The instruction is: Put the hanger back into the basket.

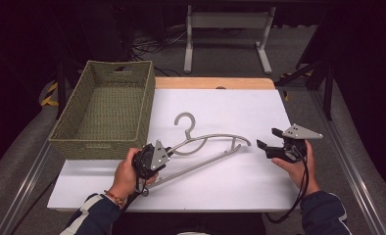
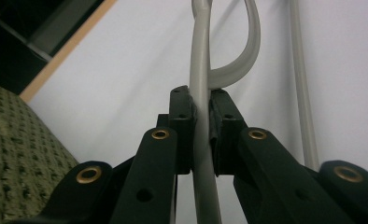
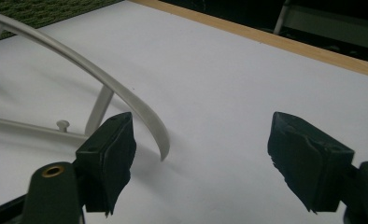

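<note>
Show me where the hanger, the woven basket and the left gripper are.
hanger (image 1: 185,119): high view, on its hook.
woven basket (image 1: 101,142): high view, on the near wall.
left gripper (image 2: 200,109): left gripper view, between its fingertips, shut on the hanger's arm.

A white-topped table (image 1: 230,107) carries a woven green basket (image 1: 105,110) and a grey hanger (image 1: 205,142).
</note>
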